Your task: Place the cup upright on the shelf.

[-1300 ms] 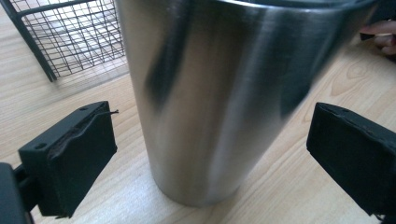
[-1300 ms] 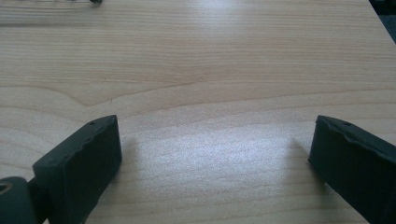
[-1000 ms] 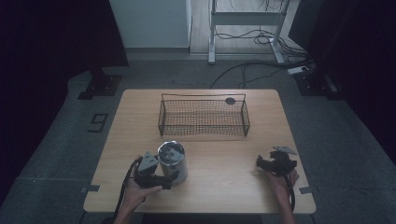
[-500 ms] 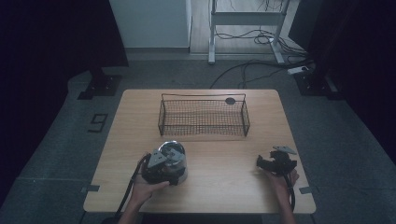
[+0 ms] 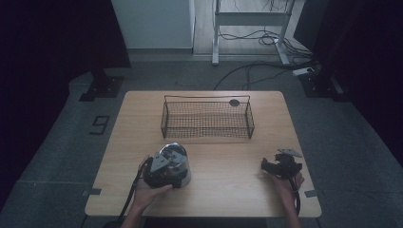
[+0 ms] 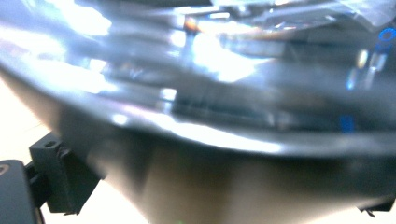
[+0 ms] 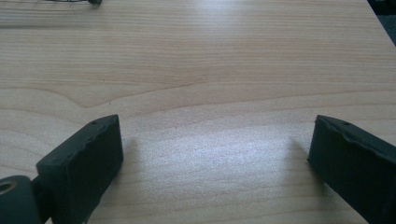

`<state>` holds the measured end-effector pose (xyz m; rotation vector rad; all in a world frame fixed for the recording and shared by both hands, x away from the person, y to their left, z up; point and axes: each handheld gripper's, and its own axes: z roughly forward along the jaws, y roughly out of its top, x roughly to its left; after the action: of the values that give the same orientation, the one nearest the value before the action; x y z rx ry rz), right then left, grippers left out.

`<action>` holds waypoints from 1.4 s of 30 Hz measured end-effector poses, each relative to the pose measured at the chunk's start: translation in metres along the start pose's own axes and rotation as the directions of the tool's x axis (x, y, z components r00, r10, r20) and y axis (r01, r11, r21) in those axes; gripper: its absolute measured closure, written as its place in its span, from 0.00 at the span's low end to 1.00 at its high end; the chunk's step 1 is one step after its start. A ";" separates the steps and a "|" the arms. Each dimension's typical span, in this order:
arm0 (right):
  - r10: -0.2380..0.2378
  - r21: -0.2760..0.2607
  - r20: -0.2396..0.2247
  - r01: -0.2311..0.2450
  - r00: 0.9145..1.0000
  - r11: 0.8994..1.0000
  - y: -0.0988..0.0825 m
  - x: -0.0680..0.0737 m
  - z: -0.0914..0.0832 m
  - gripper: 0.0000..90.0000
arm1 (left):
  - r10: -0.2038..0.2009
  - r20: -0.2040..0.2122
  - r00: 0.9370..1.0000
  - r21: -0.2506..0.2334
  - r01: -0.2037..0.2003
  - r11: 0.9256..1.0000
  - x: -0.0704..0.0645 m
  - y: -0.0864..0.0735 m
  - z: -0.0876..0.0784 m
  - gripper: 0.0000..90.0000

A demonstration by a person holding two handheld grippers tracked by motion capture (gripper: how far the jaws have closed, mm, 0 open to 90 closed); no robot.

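A dim lab: black curtains point(image 5: 57, 42), floor cables point(image 5: 256, 38), lone table point(image 5: 142, 109)

My table point(image 5: 223, 190) is pale wood with a wavy grain. The wire basket point(image 5: 207, 118) on it is black mesh. The metal pot point(image 5: 177, 161) shines silver-grey. My right hand-held gripper point(image 5: 273, 167) is matte black, like my left hand-held gripper point(image 5: 161, 172).

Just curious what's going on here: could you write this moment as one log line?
left tongs: around shiny metal container, grip unclear | right tongs: open, holding nothing | wire basket: at table's far side
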<state>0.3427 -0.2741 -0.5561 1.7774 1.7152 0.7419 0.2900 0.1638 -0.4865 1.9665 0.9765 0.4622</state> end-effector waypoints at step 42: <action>-0.003 -0.001 -0.002 0.003 1.000 1.000 0.003 -0.001 0.003 0.04 | -0.074 -0.053 0.996 -0.046 0.072 0.996 -0.010 0.070 0.009 0.05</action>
<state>0.3465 -0.2748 -0.5561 1.7735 1.7186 0.7429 0.3216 0.1294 -0.4323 1.8811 1.0605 0.4951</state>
